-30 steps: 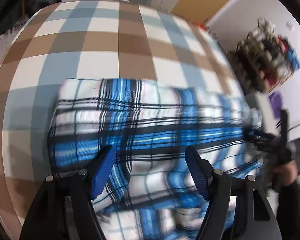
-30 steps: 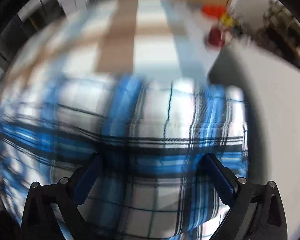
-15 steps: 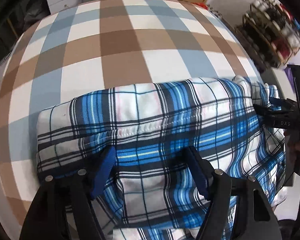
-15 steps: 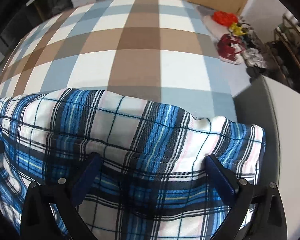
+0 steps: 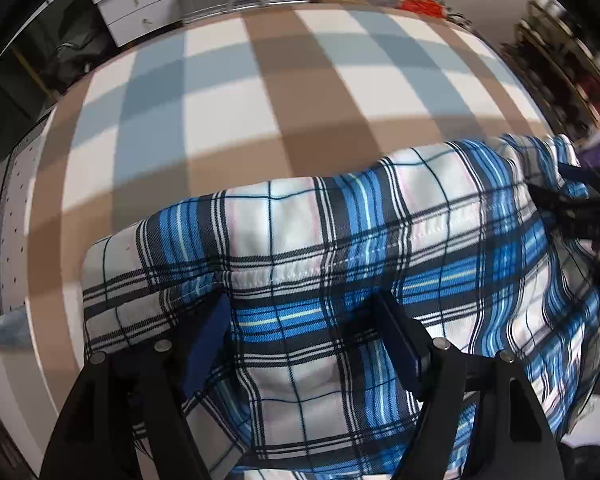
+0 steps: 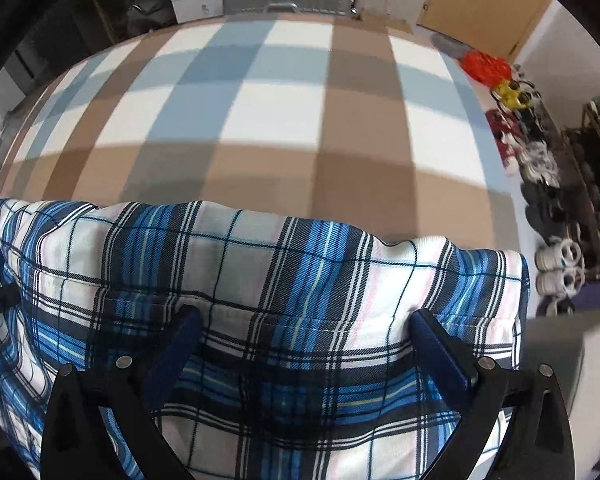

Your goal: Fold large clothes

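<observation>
Blue plaid shirt (image 5: 340, 280) bunched at near edge of checked bed cover (image 5: 228, 112). Left gripper (image 5: 304, 328) and right gripper (image 6: 304, 340) above it, jaws wide, fabric between, not pinched; left's just opening.

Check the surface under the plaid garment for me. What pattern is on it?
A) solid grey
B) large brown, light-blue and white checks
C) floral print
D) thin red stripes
B: beyond the folded blue plaid garment, the cloth-covered surface shows broad brown, light-blue and white squares in both wrist views.
</observation>
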Demonstrator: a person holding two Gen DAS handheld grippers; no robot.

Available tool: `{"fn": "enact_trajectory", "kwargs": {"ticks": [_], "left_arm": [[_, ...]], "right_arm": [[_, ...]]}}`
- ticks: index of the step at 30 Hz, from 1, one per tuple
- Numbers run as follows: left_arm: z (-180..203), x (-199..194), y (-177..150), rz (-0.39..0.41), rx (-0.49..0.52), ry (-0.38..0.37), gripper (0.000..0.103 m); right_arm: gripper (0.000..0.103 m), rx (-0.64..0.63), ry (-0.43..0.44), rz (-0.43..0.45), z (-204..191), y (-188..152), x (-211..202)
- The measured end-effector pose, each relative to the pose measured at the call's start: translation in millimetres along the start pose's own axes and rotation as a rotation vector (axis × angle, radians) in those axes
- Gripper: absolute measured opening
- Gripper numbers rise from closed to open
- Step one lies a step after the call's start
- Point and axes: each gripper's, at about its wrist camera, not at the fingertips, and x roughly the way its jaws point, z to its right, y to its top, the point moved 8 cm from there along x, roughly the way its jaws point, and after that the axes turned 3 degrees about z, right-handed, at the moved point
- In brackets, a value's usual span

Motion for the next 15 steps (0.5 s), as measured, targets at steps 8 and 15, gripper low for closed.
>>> {"fn": "enact_trajectory", "kwargs": {"ticks": [8, 15], "left_arm": [[-10, -15, -4, 0.050, -0.050, 0.027, 0.071], [80, -30, -70, 0.045, 0.203, -0.013, 0.071]], "right_arm": [[0.103, 0.010, 0.038, 0.128, -6, 26, -5], [0.103, -0.079, 0.246, 0.199, -66, -43, -60]]}}
